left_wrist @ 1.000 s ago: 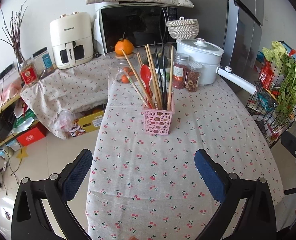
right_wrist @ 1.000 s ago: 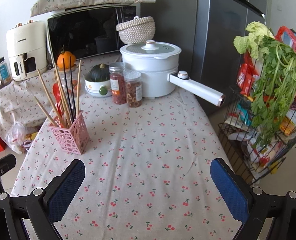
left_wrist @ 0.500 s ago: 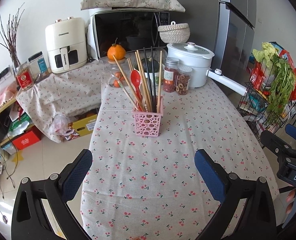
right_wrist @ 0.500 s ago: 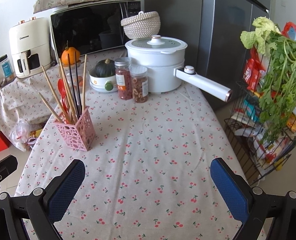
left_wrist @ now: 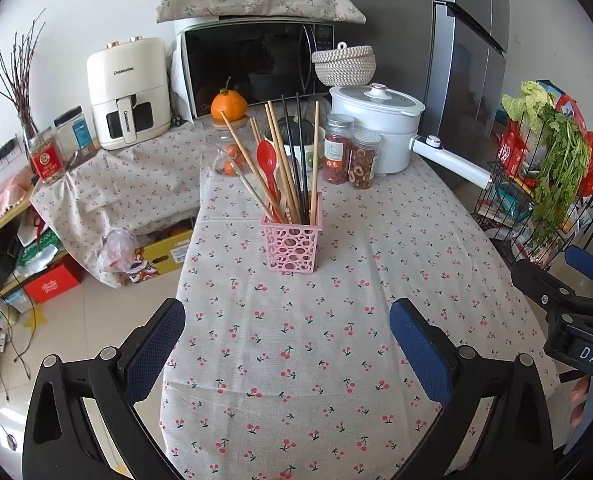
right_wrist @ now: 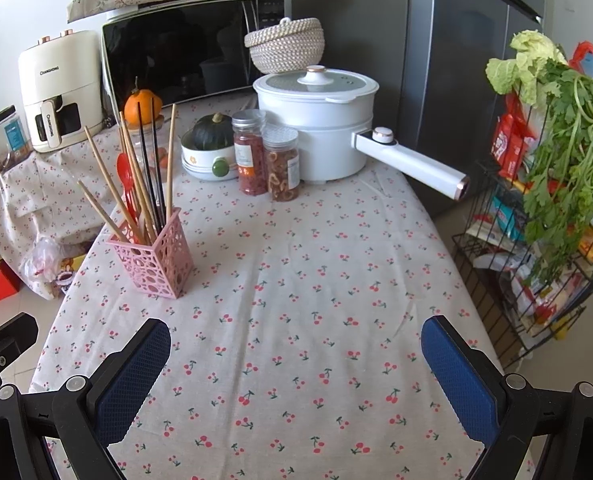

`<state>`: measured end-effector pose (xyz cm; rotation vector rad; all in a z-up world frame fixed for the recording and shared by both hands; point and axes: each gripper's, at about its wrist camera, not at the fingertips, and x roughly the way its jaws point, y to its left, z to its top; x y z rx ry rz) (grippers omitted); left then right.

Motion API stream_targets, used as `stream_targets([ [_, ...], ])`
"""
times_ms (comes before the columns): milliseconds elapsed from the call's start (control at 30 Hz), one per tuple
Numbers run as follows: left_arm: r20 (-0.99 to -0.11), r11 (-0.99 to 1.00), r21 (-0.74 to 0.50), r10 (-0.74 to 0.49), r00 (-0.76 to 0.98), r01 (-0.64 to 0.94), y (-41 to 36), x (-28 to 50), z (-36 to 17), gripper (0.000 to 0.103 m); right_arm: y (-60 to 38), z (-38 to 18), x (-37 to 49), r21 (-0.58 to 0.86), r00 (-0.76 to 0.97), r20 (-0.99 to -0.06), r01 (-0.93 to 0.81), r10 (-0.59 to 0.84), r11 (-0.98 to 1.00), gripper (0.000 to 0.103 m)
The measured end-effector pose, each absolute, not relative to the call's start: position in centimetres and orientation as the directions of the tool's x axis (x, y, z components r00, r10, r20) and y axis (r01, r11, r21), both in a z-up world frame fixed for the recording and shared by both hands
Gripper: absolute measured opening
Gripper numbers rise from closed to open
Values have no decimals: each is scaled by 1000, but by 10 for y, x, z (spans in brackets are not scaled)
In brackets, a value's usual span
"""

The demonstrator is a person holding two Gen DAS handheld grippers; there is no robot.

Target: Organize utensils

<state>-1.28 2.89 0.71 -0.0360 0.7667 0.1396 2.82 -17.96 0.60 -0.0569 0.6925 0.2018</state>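
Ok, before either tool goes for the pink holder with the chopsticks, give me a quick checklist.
1. Left tool open and empty: ok.
2. Right tool open and empty: ok.
3. Pink holder upright on the tablecloth: ok.
4. Chopsticks and red spoon all in the holder: ok.
5. Cloth between tools and holder free of objects: ok.
6. Two jars stand apart from the holder: ok.

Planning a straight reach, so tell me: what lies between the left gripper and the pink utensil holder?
Only bare cherry-print tablecloth between the left gripper and pink utensil holder, per the left wrist view.
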Motion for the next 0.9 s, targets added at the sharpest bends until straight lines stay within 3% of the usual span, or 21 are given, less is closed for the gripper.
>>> stream_targets([
  [900, -690, 992, -8, 87, 719, -127, 32, -11, 7, 103, -180, -1, 35, 17, 746, -649, -181, 149, 983, 103],
])
